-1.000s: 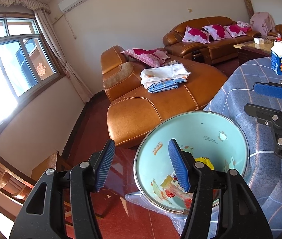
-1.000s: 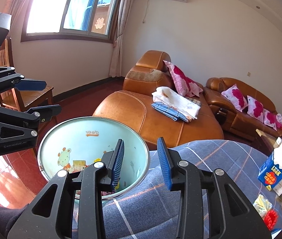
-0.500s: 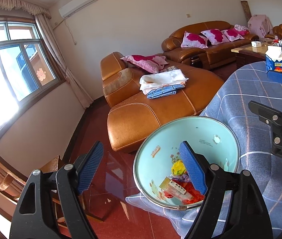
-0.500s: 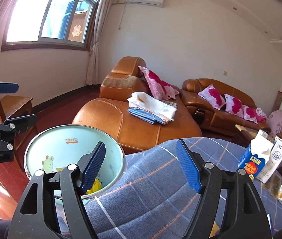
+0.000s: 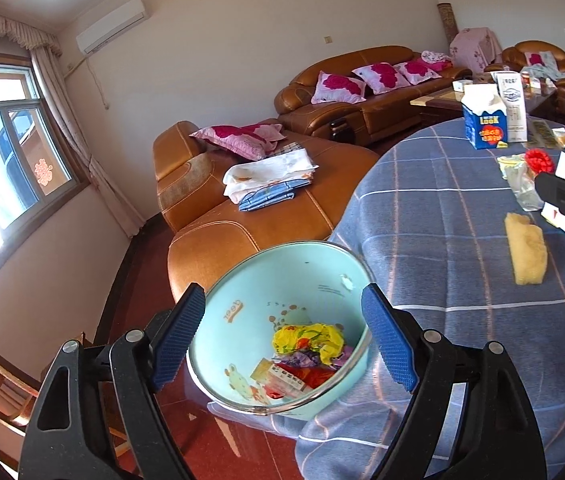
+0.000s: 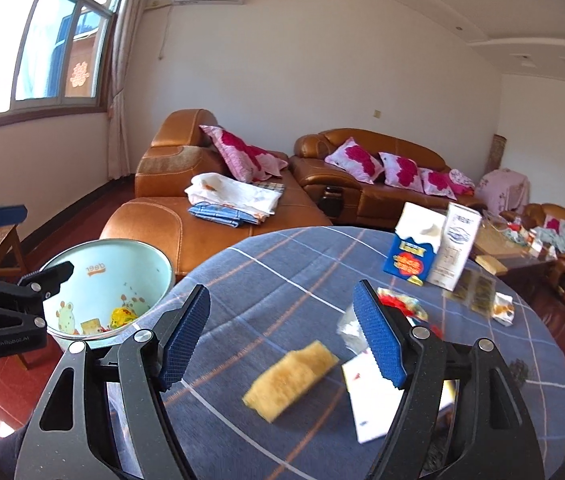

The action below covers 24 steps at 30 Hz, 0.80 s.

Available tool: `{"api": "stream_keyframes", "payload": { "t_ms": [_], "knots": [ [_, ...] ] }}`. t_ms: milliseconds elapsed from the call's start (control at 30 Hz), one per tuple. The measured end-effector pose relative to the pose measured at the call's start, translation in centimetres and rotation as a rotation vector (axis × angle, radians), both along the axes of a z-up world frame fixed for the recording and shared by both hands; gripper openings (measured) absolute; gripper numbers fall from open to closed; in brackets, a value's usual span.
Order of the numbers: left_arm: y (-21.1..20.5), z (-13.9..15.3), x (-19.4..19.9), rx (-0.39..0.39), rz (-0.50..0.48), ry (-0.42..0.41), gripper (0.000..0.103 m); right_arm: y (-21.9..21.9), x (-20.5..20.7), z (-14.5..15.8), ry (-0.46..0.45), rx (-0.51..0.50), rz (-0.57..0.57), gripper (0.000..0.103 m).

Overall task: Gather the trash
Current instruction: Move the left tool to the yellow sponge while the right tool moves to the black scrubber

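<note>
Sunny light fills a living room with brown sofas (image 6: 366,184) and a round table (image 6: 282,264) under a blue checked cloth. Beside the table stands a pale green bin (image 5: 306,280) with bright wrappers at its bottom. Left tongs (image 5: 284,344) hang over the bin, spread wide, with nothing in them. Right tongs (image 6: 282,336) are spread wide too, empty, over the table; both have just been opening. Trash waits on the cloth: a yellow sponge (image 6: 290,380), a white card (image 6: 370,400), a clear wrapper (image 5: 522,184) and two cartons (image 6: 434,248). I think the sponge is light and squashy, so pinch it across its short middle
</note>
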<state>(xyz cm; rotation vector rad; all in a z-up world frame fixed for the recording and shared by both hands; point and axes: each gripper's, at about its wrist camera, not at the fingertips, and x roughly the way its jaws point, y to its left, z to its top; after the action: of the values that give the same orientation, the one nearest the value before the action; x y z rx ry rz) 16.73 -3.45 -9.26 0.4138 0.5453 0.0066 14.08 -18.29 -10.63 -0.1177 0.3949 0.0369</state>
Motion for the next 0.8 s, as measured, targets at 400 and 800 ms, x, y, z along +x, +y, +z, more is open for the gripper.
{"api": "stream_keyframes", "payload": {
  "t_ms": [400,800],
  "knots": [
    [-7.7,-1.0,-1.2,-0.01,-0.177,0.018,0.085,-10.1,-4.2,-1.4,0.082,0.096,-0.353,0.073],
    [-14.0,-3.2,0.5,0.016,-0.3,0.079,0.086,-11.8,-3.2,-3.0,0.174,0.138,-0.403,0.072]
  ]
}}
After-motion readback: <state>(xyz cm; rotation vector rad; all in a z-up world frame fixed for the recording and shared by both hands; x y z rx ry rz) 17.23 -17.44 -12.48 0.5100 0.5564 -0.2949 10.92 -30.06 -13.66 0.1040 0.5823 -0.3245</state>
